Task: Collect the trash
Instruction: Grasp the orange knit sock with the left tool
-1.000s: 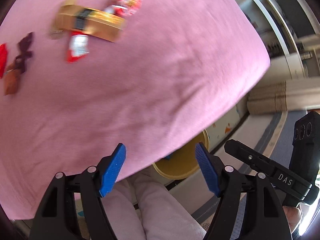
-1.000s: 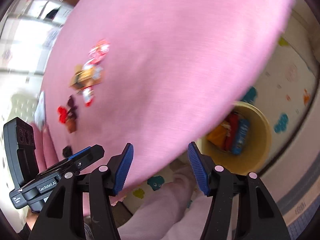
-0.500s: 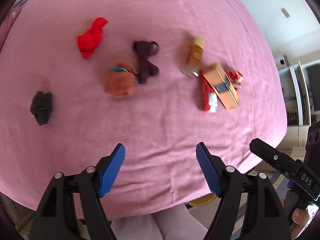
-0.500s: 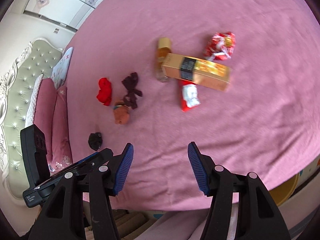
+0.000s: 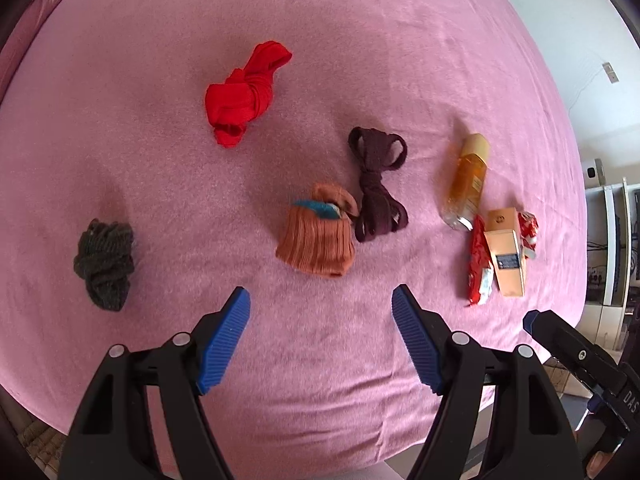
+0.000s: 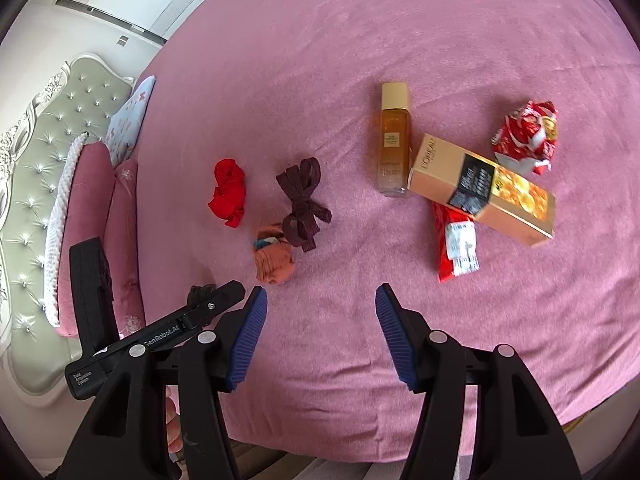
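Note:
On the pink bed [image 5: 360, 40] [image 6: 400, 20] lie an amber bottle [image 5: 468, 180] [image 6: 394, 140], a gold carton [image 5: 507, 256] [image 6: 484, 190], a red wrapper [image 5: 478, 268] [image 6: 456, 244] partly under the carton and a crumpled red wrapper [image 5: 529, 230] [image 6: 526, 136]. My left gripper [image 5: 320, 340] is open and empty, above the bed's near edge, just short of the orange sock [image 5: 316, 240]. My right gripper [image 6: 320, 336] is open and empty, near the bed's edge, left of and short of the red wrapper.
Balled socks lie on the bed: red [image 5: 244, 96] [image 6: 228, 192], maroon [image 5: 378, 184] [image 6: 302, 204], orange [image 6: 274, 260], dark grey [image 5: 105, 264]. A tufted headboard [image 6: 36, 168] and pillows [image 6: 92, 208] stand at the left in the right wrist view. Shelving [image 5: 612, 240] stands past the bed.
Both grippers swung from the bed's side and the yellow bin up over the bed. The socks and trash now lie ahead of them and closer. Both stay open.

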Motion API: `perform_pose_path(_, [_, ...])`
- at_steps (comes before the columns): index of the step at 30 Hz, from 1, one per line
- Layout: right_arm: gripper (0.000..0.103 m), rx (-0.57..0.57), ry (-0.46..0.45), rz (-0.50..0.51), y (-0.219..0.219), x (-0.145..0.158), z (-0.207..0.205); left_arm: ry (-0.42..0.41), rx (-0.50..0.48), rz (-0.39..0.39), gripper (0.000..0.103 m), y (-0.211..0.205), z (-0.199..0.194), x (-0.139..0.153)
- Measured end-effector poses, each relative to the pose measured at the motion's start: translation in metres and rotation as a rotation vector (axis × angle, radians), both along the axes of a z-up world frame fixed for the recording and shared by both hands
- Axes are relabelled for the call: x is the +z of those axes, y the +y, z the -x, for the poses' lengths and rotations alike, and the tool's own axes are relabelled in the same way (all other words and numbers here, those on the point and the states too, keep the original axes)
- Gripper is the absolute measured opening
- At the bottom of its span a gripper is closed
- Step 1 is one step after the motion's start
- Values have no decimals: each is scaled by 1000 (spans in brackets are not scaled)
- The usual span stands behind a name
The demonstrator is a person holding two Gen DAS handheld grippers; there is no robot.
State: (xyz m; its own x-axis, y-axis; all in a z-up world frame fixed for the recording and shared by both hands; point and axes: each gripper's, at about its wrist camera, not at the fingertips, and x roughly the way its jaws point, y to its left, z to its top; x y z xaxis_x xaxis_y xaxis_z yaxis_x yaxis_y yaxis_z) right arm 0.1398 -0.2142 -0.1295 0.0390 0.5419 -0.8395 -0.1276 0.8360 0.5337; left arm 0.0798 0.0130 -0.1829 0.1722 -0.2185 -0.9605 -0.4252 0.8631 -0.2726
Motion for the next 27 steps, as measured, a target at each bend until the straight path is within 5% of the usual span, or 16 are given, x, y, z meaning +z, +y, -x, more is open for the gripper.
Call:
perform_pose_path(16, [56, 29, 51, 1, 13, -44, -74, 144, 46, 23, 68, 6, -37, -81])
perform_pose_path(21, [56, 51, 41, 30, 16, -50, -90, 140, 43, 22, 37, 1, -51, -85])
perform_pose_path(27, [56, 53, 41, 37, 16, -56, -107, 82, 81, 56, 25, 6, -62, -78])
